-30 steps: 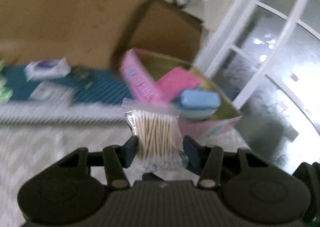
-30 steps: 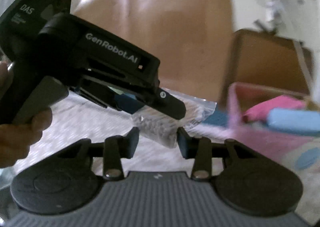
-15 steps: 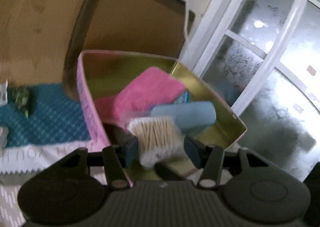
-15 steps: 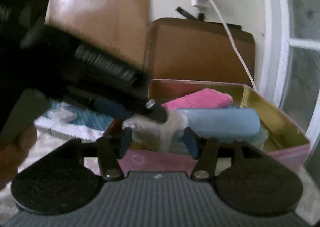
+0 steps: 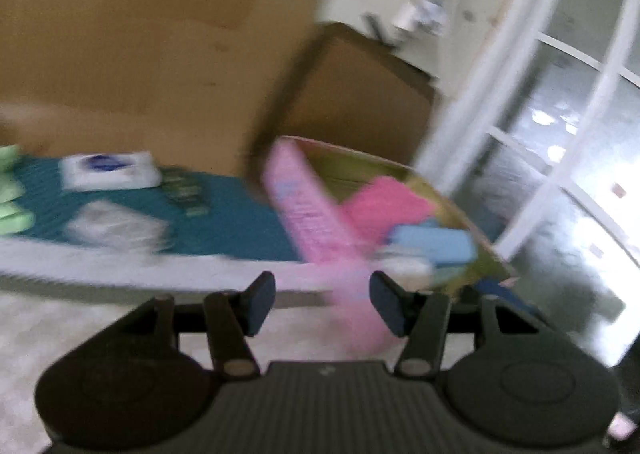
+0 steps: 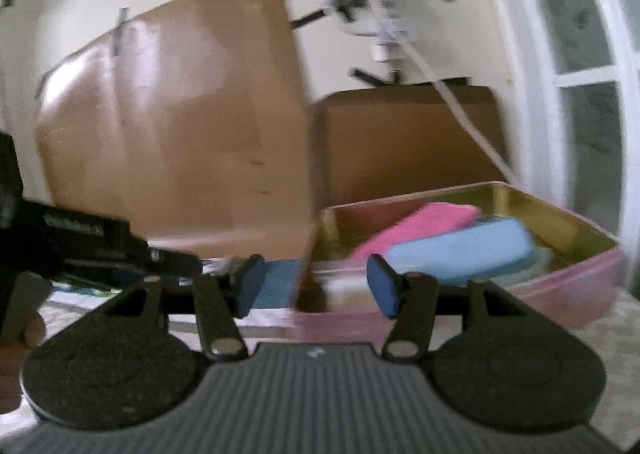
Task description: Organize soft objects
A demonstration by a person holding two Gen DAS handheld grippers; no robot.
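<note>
Soft objects are seen gathered in a pink tin [image 6: 560,294] with a gold interior: a pink cloth [image 6: 420,219] is laid against the back, and a blue sponge [image 6: 460,250] is rested in front of it, overlapping it. A pale, blurred bundle [image 5: 404,258] is shown just beside the sponge at the tin's near edge; what it is cannot be told from the blur. The tin is set on a pale patterned surface [image 5: 60,334], before brown cardboard panels [image 6: 180,133] and beside a white-framed glass door [image 5: 560,133].

The left gripper [image 5: 322,302] is shown with its jaws parted and widening; nothing is pressed by the pads, and only the tin's pink wall is seen beyond the gap. The right gripper [image 6: 316,288] is likewise held apart, with no object clamped; the tin's near corner is seen beyond it. In the right wrist view, the black body of the left gripper is seen at the left edge.

To the left of the tin, a teal mat [image 5: 240,221] is spread, on which a white packet [image 5: 108,169] with a blue label, a second pale packet [image 5: 116,230] and green items [image 5: 12,205] are laid.
</note>
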